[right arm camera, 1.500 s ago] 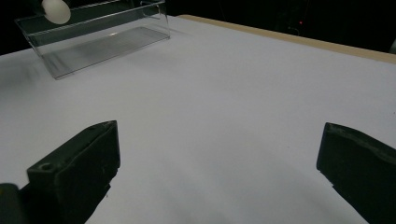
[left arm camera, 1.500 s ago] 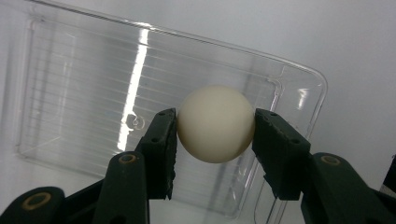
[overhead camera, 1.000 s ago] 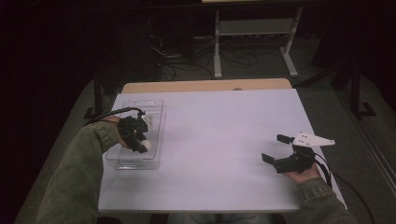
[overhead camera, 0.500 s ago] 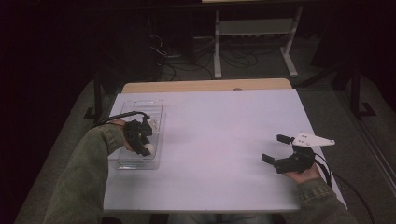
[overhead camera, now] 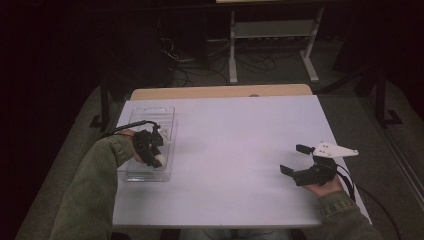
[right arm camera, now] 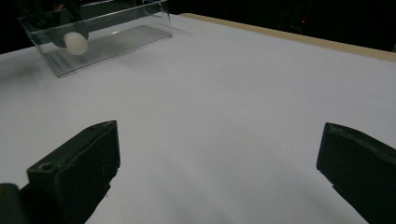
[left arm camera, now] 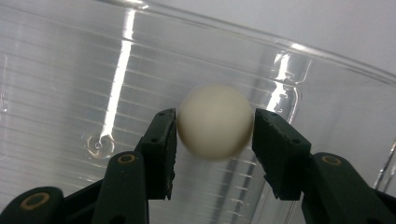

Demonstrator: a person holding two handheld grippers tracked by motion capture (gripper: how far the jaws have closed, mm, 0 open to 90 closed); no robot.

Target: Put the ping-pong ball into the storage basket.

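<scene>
two grippers: the left gripper point(left arm camera: 215, 123) pinches a white ball point(left arm camera: 215, 121), seemingly just above the clear tray point(overhead camera: 165, 112) floor; the right gripper point(overhead camera: 296, 159) rests spread on the table point(overhead camera: 240, 130).

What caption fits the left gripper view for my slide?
Left gripper clamps a white ball between its black jaws inside the clear plastic tray.

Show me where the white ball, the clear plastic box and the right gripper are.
white ball point(left arm camera: 215, 122), left gripper view, its middle.
clear plastic box point(overhead camera: 150, 112), high view, bare far floor.
right gripper point(overhead camera: 296, 158), high view, between its open jaws.
</scene>
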